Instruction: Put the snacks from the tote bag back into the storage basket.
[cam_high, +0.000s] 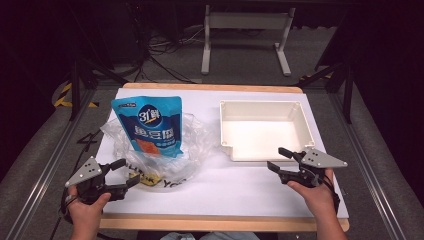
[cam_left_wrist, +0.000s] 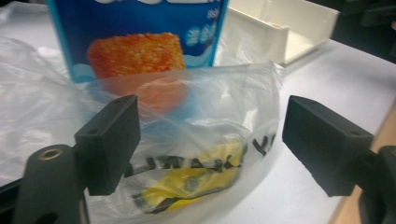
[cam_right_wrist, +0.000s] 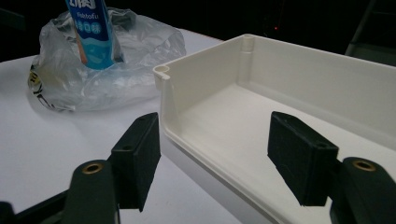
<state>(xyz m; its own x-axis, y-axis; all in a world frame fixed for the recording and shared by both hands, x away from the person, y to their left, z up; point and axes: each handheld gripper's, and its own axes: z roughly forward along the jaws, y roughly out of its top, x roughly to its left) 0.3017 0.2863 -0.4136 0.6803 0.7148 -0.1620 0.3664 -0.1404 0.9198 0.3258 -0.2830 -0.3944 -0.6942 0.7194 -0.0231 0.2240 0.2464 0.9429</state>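
High view: blue pouch not yet out of the plastic bag, tray empty

High view first. I see the blue pouch (cam_high: 149, 126) standing upright inside the crumpled clear plastic bag (cam_high: 192, 142) on the left half of the bench (cam_high: 235, 180). The white tray (cam_high: 305, 125) sits to its right, a little apart from the bag, with nothing in it. My left tool (cam_high: 129, 175) is at the near edge of the bag, jaws parted and apparently around a fold of the film. My right tool (cam_high: 281, 161) hovers just in front of the tray's near wall, jaws parted, holding nothing.

Left gripper view next. The two black jaws stand apart with the bag's near fold between them; the left pad looks to be against the film, the right pad is clear of it, so I judge nothing is clamped yet. Through the plastic I make out black lettering and a yellow patch (cam_left_wrist: 196, 179), and behind them the pouch with its orange food picture (cam_left_wrist: 135, 53). A corner of the tray (cam_left_wrist: 285, 32) shows beyond.

Right gripper view last. The jaws stand open on either side of the tray's near corner (cam_right_wrist: 163, 88), touching nothing. The bag and pouch (cam_right_wrist: 91, 32) sit farther off to the left.

My judgement: the work is at its start. Still to do are pinning the bag, pulling the pouch free and, probably, setting it in the tray.
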